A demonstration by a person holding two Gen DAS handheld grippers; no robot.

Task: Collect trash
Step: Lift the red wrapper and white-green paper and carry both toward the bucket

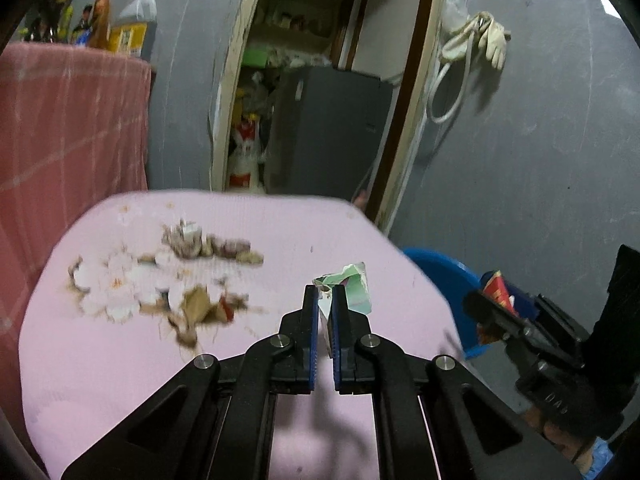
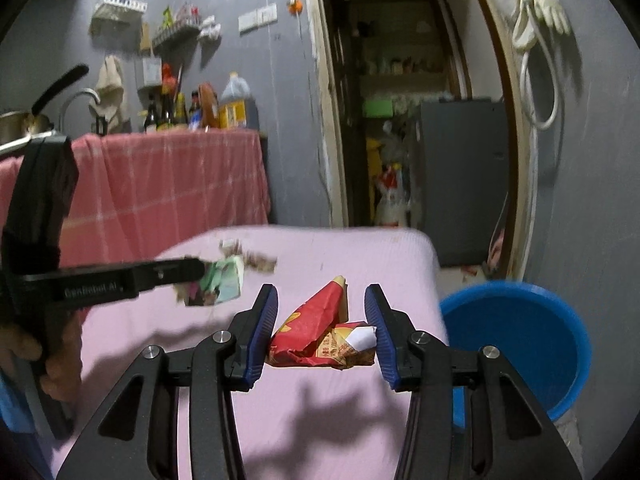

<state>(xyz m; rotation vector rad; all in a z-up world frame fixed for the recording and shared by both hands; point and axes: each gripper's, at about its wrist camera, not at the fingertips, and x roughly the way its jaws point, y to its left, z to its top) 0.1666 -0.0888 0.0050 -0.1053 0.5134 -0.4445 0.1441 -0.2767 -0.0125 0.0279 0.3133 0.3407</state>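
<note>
Only the right wrist view shows the blue bucket (image 2: 520, 344) whole, off the pink table's (image 2: 320, 420) right edge (floor beyond). The right gripper (image 2: 322, 330) pinches a red wrapper (image 2: 316, 332) above the tabletop. The left gripper (image 1: 325, 300), jaws nearly together, clamps green-white paper (image 1: 352, 288); leaf scraps (image 1: 192, 280) lie left.

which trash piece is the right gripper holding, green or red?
The red wrapper: it sits between the right gripper's pads, near the blue bucket. The green scrap is in the left gripper; loose scraps lie on the table.
</note>
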